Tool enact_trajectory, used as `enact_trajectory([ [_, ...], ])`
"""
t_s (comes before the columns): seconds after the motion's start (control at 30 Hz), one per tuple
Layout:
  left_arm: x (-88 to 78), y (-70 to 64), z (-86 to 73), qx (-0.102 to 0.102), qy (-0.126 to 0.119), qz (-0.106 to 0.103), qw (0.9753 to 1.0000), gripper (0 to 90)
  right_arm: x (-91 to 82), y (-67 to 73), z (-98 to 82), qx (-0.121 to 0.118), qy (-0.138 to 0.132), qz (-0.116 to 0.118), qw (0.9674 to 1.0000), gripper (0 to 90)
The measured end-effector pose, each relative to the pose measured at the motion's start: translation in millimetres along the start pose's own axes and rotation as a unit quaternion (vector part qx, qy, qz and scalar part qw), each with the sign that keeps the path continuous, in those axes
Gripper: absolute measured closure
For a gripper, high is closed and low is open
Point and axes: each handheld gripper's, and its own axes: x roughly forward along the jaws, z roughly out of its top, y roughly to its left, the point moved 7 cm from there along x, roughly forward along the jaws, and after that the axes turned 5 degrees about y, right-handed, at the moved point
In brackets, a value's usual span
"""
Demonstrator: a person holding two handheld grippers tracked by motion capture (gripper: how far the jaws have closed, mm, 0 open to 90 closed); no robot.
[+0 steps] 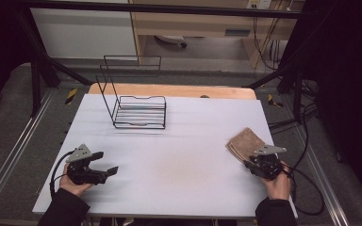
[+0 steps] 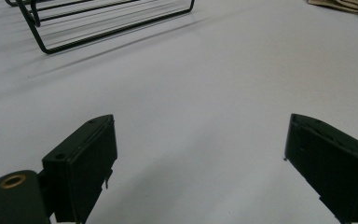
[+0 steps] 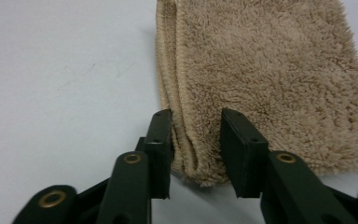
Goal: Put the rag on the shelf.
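Observation:
A folded beige towel [image 1: 244,141] lies flat on the white table [image 1: 169,155] near its right edge. My right gripper [image 1: 251,161] sits at the towel's near corner. In the right gripper view, the towel [image 3: 261,65] spreads out ahead, and the gripper [image 3: 196,116] has its jaws a little apart. The towel's hemmed corner stands slightly bunched between them. The left jaw is against the hem, and I see no firm squeeze. My left gripper [image 1: 106,162] rests low at the table's near left, wide open [image 2: 200,144] over bare table, with nothing between its jaws.
A black wire rack [image 1: 139,110] with a tall back frame stands at the far middle-left of the table; its front rail [image 2: 98,28] shows ahead of the left gripper. Metal frame posts flank the table. Cables trail off the right edge.

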Motion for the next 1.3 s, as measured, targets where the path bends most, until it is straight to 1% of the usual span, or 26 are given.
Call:
enact_trajectory([
  [0.03,0.0,-0.1,0.0,0.000,0.000,0.000,1.0000,8.8,0.2,0.1,0.3,0.001,0.001,-0.002,1.0000,69.9],
  [0.07,-0.1,-0.2,0.1,0.000,0.000,0.000,1.0000,8.8,0.3,-0.7,0.9,0.001,0.003,-0.008,1.0000,75.6],
  [0.1,-0.2,-0.3,0.2,0.000,-0.001,0.000,1.0000,8.9,0.1,-1.2,1.3,0.001,0.004,-0.009,1.0000,78.5],
  [0.13,-0.3,-0.3,0.2,0.000,-0.001,0.000,1.0000,8.9,0.1,-1.2,1.3,0.001,0.004,-0.009,1.0000,78.5],
  [0.2,-0.4,-0.1,0.3,0.000,-0.001,0.000,1.0000,8.9,-0.3,-1.4,2.8,0.006,0.006,-0.011,0.9999,83.6],
  [0.33,-0.8,0.4,0.2,0.000,-0.001,0.000,1.0000,8.9,-2.0,-0.7,5.2,0.013,0.009,-0.019,0.9997,84.8],
  [0.43,-1.1,0.7,0.4,0.001,-0.002,0.000,1.0000,8.9,-6.9,2.1,10.4,0.018,0.000,-0.016,0.9997,85.3],
  [0.57,-1.4,0.5,0.5,0.000,-0.002,0.000,1.0000,8.9,-13.1,10.1,19.3,0.026,-0.013,-0.002,0.9996,85.5],
  [0.6,-1.5,0.6,0.6,0.000,-0.002,0.001,1.0000,8.9,-15.0,16.6,22.9,0.026,-0.012,0.008,0.9996,85.6],
  [0.63,-1.5,0.6,0.6,0.000,-0.002,0.001,1.0000,8.9,-15.0,16.6,22.9,0.026,-0.012,0.008,0.9996,85.6],
  [0.67,-1.5,0.6,0.5,0.000,-0.002,0.001,1.0000,8.9,-16.7,23.3,26.5,0.028,-0.013,0.018,0.9994,85.6],
  [0.7,-1.5,0.7,0.4,0.000,-0.002,0.001,1.0000,8.9,-17.7,27.0,28.2,0.028,-0.014,0.026,0.9992,85.6],
  [0.73,-1.5,0.7,0.5,0.000,-0.002,0.001,1.0000,8.9,-17.7,27.0,28.2,0.028,-0.014,0.026,0.9992,85.6],
  [0.77,-1.6,0.7,0.5,0.000,-0.002,0.001,1.0000,8.9,-19.7,34.1,31.4,0.036,-0.016,0.039,0.9985,85.6],
  [0.8,-1.6,0.6,0.5,0.000,-0.002,0.001,1.0000,8.9,-19.7,34.1,31.4,0.036,-0.016,0.039,0.9985,85.6],
  [0.87,-1.8,0.5,0.6,0.000,-0.003,0.001,1.0000,9.0,-19.7,41.0,33.5,0.041,-0.018,0.051,0.9977,85.5],
  [1.0,-2.2,0.5,0.7,0.000,-0.003,0.001,1.0000,8.9,-19.1,54.1,32.5,0.041,-0.009,0.061,0.9972,85.5],
  [1.13,-2.4,0.5,0.9,0.000,-0.004,0.001,1.0000,8.9,-23.1,64.6,30.3,0.042,-0.010,0.076,0.9962,85.5],
  [1.2,-2.7,0.3,1.0,0.000,-0.004,0.001,1.0000,9.0,-23.3,72.4,27.5,0.038,-0.003,0.085,0.9956,85.3],
  [1.23,-2.9,0.2,1.1,0.001,-0.004,0.001,1.0000,9.0,-23.3,72.4,27.5,0.038,-0.003,0.085,0.9956,85.3],
  [1.3,-3.3,0.0,1.2,0.000,-0.005,0.001,1.0000,8.9,-20.9,75.2,24.6,0.035,0.007,0.085,0.9958,85.0],
])
